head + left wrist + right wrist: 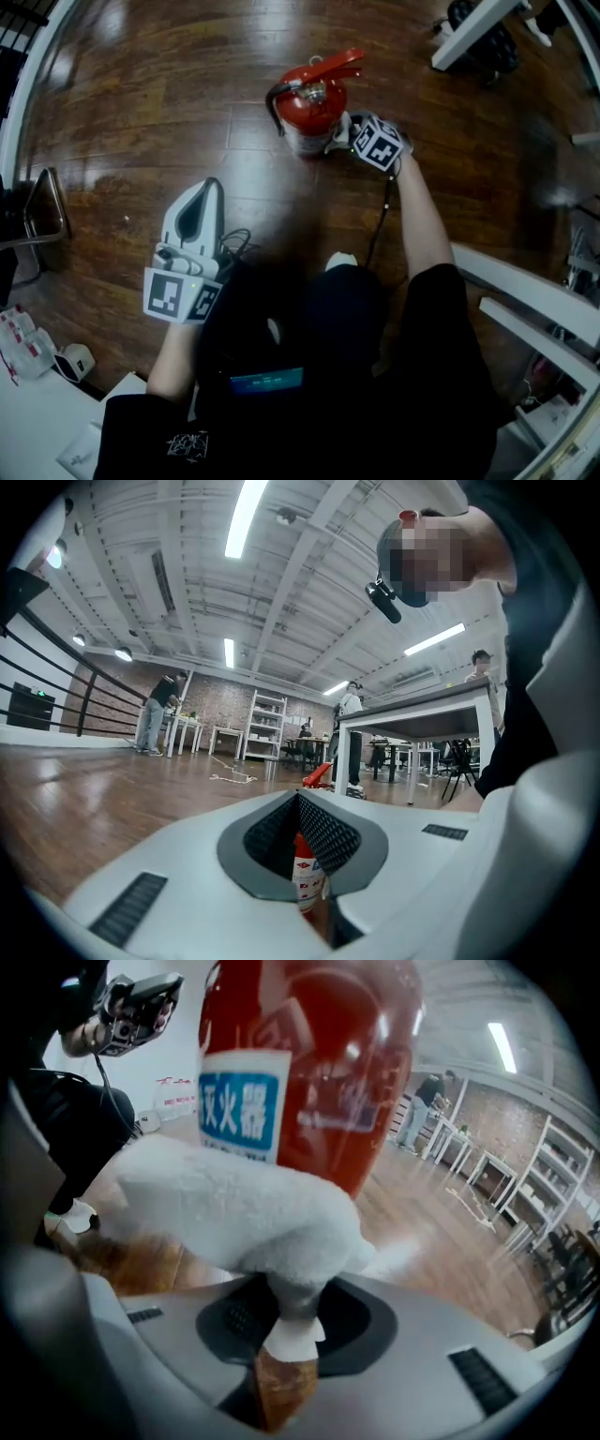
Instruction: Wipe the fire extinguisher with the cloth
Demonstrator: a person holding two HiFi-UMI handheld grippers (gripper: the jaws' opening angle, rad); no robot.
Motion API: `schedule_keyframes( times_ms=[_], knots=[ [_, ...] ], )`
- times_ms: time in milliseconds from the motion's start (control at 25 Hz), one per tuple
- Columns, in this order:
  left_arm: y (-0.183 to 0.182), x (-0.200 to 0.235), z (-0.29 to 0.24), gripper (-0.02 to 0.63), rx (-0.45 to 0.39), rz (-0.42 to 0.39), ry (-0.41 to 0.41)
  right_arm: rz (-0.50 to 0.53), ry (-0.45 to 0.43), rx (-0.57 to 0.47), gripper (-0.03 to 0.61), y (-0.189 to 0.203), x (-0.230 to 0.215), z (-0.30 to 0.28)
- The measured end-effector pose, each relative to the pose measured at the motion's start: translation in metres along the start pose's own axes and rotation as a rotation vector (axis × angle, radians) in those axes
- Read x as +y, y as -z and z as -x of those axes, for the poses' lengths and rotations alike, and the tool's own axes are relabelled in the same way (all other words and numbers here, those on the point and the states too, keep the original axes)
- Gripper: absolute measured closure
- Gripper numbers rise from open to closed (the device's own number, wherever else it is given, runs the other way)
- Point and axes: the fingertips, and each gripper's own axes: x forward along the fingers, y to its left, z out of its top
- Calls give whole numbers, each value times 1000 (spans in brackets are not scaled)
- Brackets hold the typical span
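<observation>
1. Closest to the person, the left gripper [200, 199] hangs low over the wooden floor [131, 122] with the elbow bent and tucked in. Its nose points forward. Its fingers are drawn almost together with nothing between them, leaving only a slit through which the red cylinder shows far off. It looks parked, so the wiping seems left to the other hand.
2. The right arm reaches forward almost straight, the forearm bare below a black sleeve. The wrist is turned inward, so the right gripper [349, 139] meets the cylinder from its right side.
3. That gripper's fingers are clamped on a fold of the white cloth [244, 1213]. The rest bunches ahead of the tips as a soft pad, probably so that fabric and not plastic meets the paint. The pad lies against the lower body, below the blue label.
4. Farthest out, the fire extinguisher [307, 108] stands upright on the floor, handle and hose on top. The low contact suggests the lower part is being wiped.
</observation>
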Motion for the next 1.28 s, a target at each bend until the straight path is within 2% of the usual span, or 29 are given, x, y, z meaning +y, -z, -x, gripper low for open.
schedule_keyframes(
  times_ms=[200, 360, 480, 600, 680, 760, 840, 1000, 1120, 1280],
  knots=[
    [3, -1, -3, 611, 5, 1, 2, -115, -19, -13, 453, 16, 15, -20],
    [1, -1, -4, 611, -4, 3, 5, -164, 2, -71, 453, 12, 15, -5],
    [-2, 3, -2, 611, -15, 3, 5, -191, 29, -198, 453, -16, 10, 39],
    [-3, 5, 1, 611, -21, 8, 7, -224, 101, -294, 453, -46, 2, 99],
    [-3, 4, 2, 611, -26, 13, 13, -292, 140, -348, 453, -64, -4, 139],
    [-3, 2, 3, 611, -27, 16, 21, -379, 136, -436, 453, -88, -4, 175],
    [-5, 1, 4, 611, -28, 15, 29, -420, 130, -498, 453, -112, -1, 197],
    [-6, 1, 5, 611, -34, 17, 34, -419, 169, -478, 453, -130, 1, 186],
    [-4, 1, 7, 612, -29, 17, 36, -493, 182, -449, 454, -107, 4, 161],
    [0, 1, 11, 611, -20, 14, 36, -610, 149, -439, 453, -71, 15, 105]
  ],
)
